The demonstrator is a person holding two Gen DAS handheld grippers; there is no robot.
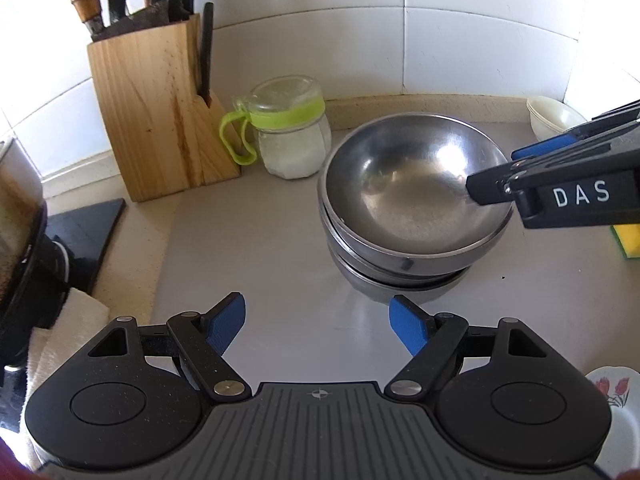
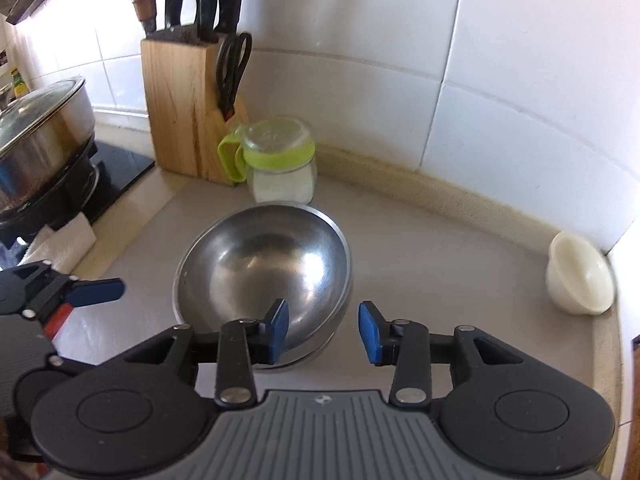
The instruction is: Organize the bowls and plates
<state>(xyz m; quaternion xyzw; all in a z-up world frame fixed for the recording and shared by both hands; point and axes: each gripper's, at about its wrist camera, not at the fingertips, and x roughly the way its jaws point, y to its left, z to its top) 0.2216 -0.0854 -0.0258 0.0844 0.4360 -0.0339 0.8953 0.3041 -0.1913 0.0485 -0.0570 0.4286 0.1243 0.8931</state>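
A stack of steel bowls stands on the grey counter; the top bowl sits tilted. It also shows in the right wrist view. My left gripper is open and empty, just in front of the stack. My right gripper is open, its jaws straddling the near right rim of the top bowl without closing on it; it shows from the side in the left wrist view. A small cream bowl sits in the right corner. A floral plate lies at the lower right.
A wooden knife block and a glass jar with a green band stand by the tiled wall. A lidded pot sits on the stove at left, with a white cloth beside it. A yellow sponge lies at right.
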